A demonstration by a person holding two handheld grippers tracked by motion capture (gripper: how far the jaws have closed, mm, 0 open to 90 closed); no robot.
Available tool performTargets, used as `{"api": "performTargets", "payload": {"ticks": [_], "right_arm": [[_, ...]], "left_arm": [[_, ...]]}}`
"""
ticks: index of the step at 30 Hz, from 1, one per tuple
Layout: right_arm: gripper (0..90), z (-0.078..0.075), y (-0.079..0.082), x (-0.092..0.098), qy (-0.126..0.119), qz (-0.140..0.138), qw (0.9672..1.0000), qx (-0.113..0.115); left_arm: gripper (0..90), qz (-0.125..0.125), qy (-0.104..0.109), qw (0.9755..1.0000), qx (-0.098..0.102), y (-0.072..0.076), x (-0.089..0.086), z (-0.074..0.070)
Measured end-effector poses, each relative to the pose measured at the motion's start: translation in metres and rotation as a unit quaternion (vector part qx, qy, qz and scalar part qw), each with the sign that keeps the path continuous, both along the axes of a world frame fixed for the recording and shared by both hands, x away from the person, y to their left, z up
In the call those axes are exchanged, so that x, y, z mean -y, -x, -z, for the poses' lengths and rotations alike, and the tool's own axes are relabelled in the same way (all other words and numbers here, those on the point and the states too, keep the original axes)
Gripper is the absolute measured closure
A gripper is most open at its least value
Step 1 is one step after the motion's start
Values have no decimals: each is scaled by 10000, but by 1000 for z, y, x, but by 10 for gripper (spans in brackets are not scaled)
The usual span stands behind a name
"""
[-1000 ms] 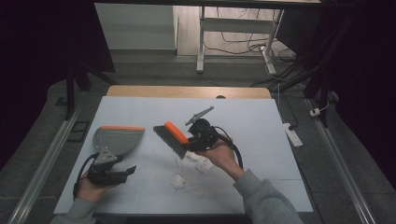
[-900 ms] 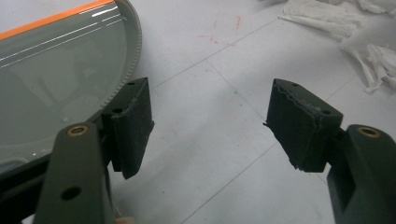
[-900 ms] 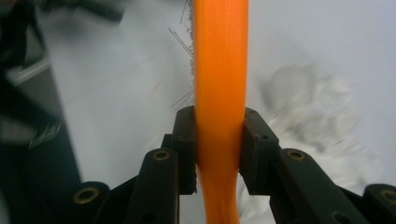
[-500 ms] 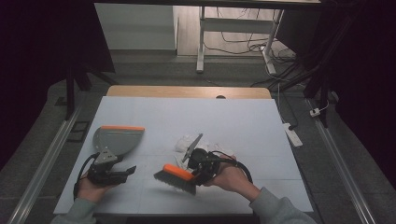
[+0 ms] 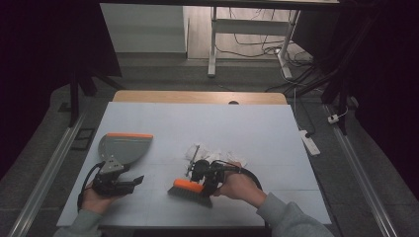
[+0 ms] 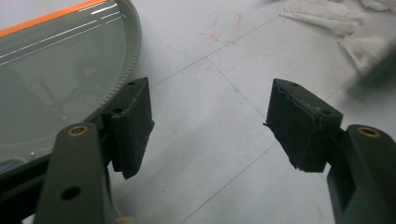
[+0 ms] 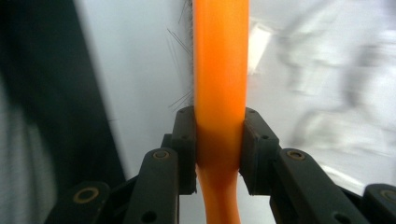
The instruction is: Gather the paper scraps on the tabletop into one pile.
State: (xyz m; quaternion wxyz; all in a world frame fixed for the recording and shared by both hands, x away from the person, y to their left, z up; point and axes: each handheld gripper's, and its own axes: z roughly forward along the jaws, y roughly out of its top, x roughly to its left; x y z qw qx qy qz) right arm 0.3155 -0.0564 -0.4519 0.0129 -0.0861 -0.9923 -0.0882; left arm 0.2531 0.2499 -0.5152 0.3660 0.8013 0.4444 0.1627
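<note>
A dim room surrounds a pale grey-blue table [image 5: 257,128] that fills the middle of the high view, with a wooden strip [image 5: 197,97] along its far edge, a white table frame and loose cables on the floor in the upper part of the frame, and a white power strip [image 5: 310,142] on the floor just off the table's right edge.

At the lower left of the high view, the left gripper [image 5: 129,181] rests in the person's hand on the table, pointing toward the right of the frame. In the left gripper view its jaws stand well apart with nothing but bare tabletop between them. The grey dustpan [image 5: 121,148], edged with an orange strip on its far side, lies just above that gripper in the high view; in the left gripper view it takes up the upper left of the frame, beside the left-hand jaw, though whether they touch I cannot tell.

Lower centre in the high view, the right gripper [image 5: 197,182] holds a brush [image 5: 190,189] with an orange back and dark bristles, its bristles down at the table near the front edge. In the right gripper view the two jaws are clamped on the orange body of the brush [image 7: 219,93], which runs straight up the middle of the frame.

A heap of crumpled white paper scraps [image 5: 217,153] lies on the table just above the right gripper in the high view, and at the upper right in the left gripper view.
</note>
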Motion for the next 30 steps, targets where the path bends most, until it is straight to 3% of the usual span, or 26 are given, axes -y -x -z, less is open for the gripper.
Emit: {"api": "performTargets", "payload": {"ticks": [6,10,13,17,20,23,25,30], "right_arm": [[705,-6,-30,12,82,426,9974,576],[704,-19,-38,23,-448,773,9948,492],[704,-34,-36,27,-743,814,9920,610],[704,-44,-25,20,-1129,760,9895,482],[704,-37,-16,3,-1212,670,9901,237],[704,-18,-10,-13,-1154,494,9921,39],[704,-6,-9,-22,-1225,482,9911,-190],[704,10,-12,-32,-1332,615,9890,-205]], "left_arm": [[320,0,-1,10000,-4,0,0,0],[320,-6,-4,10000,-8,0,0,1],[321,-1,-12,10000,-14,-1,0,1],[321,-15,-15,10000,-5,0,0,0],[321,-43,-17,10000,18,1,-1,0],[321,-56,2,10000,24,1,-1,0],[321,-48,-2,10000,10,1,-2,0],[321,-61,-5,10000,13,1,-2,0]]}}
